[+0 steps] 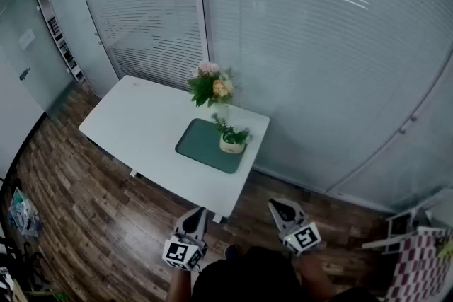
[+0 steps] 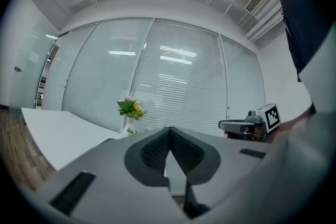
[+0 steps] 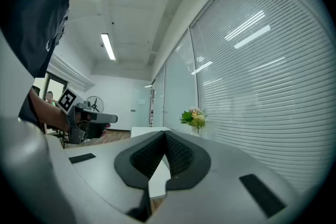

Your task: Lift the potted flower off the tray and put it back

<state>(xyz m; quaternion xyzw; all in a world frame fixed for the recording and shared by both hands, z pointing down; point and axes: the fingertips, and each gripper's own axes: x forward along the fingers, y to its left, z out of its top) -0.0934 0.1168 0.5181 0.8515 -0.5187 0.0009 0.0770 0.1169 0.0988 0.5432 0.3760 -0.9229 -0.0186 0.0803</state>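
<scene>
A small potted flower [image 1: 232, 139] in a pale pot stands on the right part of a dark green tray [image 1: 202, 146], which lies on a white table [image 1: 141, 131]. Both grippers hover over the wooden floor short of the table's near edge, well away from the pot. My left gripper [image 1: 199, 211] is shut with nothing in it; its own view shows the jaws [image 2: 169, 131] meeting at the tips. My right gripper [image 1: 277, 205] is also shut and holds nothing [image 3: 165, 135]. In the left gripper view only a bit of green from the pot [image 2: 130, 131] peeks over the jaws.
A taller vase of pink and orange flowers [image 1: 211, 87] stands behind the tray near the glass wall with blinds [image 1: 318, 46]. A checkered chair [image 1: 421, 262] is at the lower right. Each gripper view shows the other gripper [image 2: 247, 124] [image 3: 89, 118] beside it.
</scene>
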